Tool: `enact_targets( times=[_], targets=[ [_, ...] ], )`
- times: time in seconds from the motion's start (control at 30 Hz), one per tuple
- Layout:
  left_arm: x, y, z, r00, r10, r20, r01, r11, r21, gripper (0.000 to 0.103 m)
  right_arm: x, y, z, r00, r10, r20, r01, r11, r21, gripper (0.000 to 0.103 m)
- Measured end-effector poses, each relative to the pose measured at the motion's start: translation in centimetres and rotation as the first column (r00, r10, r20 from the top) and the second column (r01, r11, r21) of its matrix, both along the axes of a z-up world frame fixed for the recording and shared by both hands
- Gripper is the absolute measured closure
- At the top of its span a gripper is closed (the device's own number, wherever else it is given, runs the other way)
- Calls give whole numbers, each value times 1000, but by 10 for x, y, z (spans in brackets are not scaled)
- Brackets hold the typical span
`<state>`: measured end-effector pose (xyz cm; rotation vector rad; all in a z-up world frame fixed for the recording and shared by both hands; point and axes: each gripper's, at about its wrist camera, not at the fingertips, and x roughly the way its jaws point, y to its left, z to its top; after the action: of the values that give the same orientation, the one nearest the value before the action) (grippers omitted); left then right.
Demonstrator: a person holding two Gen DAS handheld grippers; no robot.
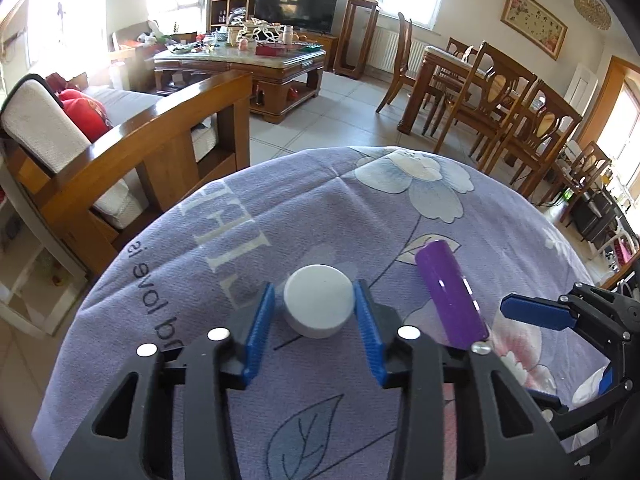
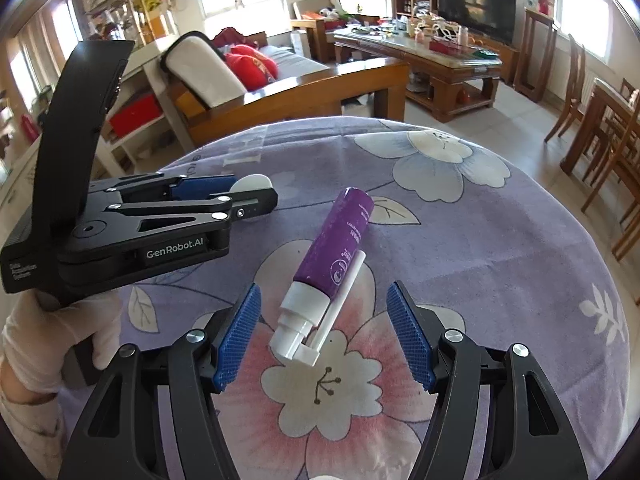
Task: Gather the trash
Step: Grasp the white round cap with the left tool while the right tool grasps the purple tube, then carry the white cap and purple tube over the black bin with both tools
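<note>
So, the left tool (image 1: 314, 312) is seen low in the centre of the left wrist view, and a white round cap (image 1: 319, 300) is clamped between its blue pads (image 1: 260, 334), both pads pressed against the cap's sides. The cap is sat on the purple flowered cloth (image 1: 256, 208) that covers the table. In the right wrist view the same tool (image 2: 256, 196) is found at the left of the frame, seen side-on, with a sliver of the white cap (image 2: 252, 181) peeking out at its tip and a white-gloved hand (image 2: 68, 332) wrapped around its handle in the lower left.

The right tool (image 2: 324, 332) is spread wide at the bottom of the right wrist view, nothing held, its blue pads (image 2: 236, 336) standing clear on either side of a purple spray bottle (image 2: 336, 248). The bottle is laid flat on the cloth, white pump end toward the camera and resting on a pink and white flower print, purple body angled up and to the right. In the left wrist view the bottle (image 1: 450, 292) is placed just right of the cap, near but not touching, and one blue finger of the right tool (image 1: 536, 312) is poked in from the right edge.

Further out, a wooden sofa with a red cushion (image 1: 86, 114) is seen at the left, a cluttered coffee table (image 1: 240, 60) and TV (image 1: 296, 6) at the top, and dining chairs (image 1: 500, 108) at the right.
</note>
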<state>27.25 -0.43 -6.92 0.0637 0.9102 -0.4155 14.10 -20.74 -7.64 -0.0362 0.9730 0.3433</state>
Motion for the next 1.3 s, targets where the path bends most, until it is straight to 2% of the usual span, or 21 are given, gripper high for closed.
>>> enact_targets(
  times=[0.03, 0.2, 0.4, 0.63, 0.8, 1.03, 1.3],
  targets=[
    [0, 0, 0, 1000, -1, 2, 1, 1000, 3, 66, 1, 0, -1, 1000, -2, -3, 2, 1000, 0, 37],
    [-1, -2, 2, 1000, -4, 7, 4, 1000, 14, 67, 9, -1, -7, 1000, -4, -15, 4, 1000, 6, 51],
    [1, 0, 3, 1000, 4, 3, -4, 1000, -10, 67, 10, -4, -9, 1000, -4, -6, 4, 1000, -1, 71],
    [-3, -1, 6, 1000, -5, 23, 5, 1000, -11, 67, 3, -11, -5, 1000, -10, 0, 10, 1000, 28, 72],
    [-12, -3, 17, 999, -29, 46, 31, 998, -46, 67, -14, -22, 8, 999, -22, 29, 20, 998, 59, 72],
    [-47, -26, 42, 990, -94, 107, 100, 994, -51, 67, -51, -56, 28, 996, -63, 67, 55, 992, 117, 72],
    [-104, -64, 71, 970, -168, 176, 182, 981, -65, 66, -109, -103, 51, 986, -119, 115, 97, 979, 181, 72]
  ],
)
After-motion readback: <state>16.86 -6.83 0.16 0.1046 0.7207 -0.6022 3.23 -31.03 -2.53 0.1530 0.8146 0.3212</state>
